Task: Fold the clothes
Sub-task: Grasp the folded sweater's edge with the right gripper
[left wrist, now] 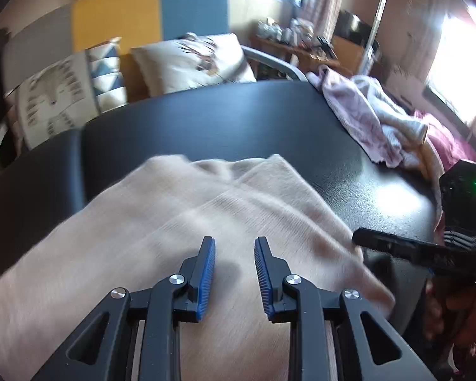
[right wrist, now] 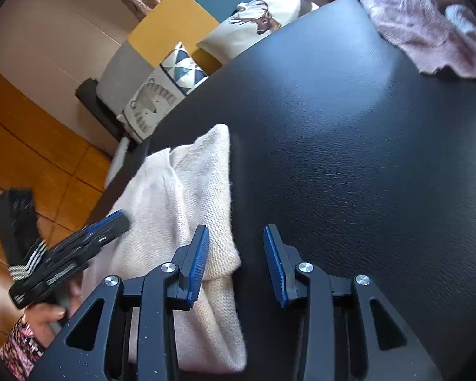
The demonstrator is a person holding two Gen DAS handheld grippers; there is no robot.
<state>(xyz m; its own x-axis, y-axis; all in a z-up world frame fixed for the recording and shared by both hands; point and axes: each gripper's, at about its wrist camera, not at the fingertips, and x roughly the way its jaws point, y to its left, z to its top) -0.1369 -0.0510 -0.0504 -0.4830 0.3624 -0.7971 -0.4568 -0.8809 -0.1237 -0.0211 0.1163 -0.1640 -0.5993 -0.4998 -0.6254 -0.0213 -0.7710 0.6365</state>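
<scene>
- My left claw (left wrist: pixel 234 270) hangs over the beige knit sweater (left wrist: pixel 181 222), its blue pads apart with nothing pinched between them; only cloth lies below the gap
- My right claw (right wrist: pixel 236 263) has its jaws apart too; the left pad sits at the sweater's right edge, the right pad over the bare black table (right wrist: pixel 349 133); no cloth is caught between them
- The sweater lies at the near left part of the table, in the right wrist view running close to the table's edge above the wooden floor (right wrist: pixel 31 146); it looks already doubled over, with a layered fold showing near its far end and a rounded, thick edge by my right pad; I judge this garment folded or nearly so, perhaps wanting one last fold or a smoothing
- A heap of pink and white clothes (left wrist: pixel 368 120) waits at the far right corner, well apart from the sweater and unfolded; that is most of what is left, as I judge it
- The sweater's near end is hidden under my claws in both views; the left wrist view is blurred, so seams and sleeves cannot be made out; I cannot tell how many layers there are, nor how many garments the heap holds
</scene>
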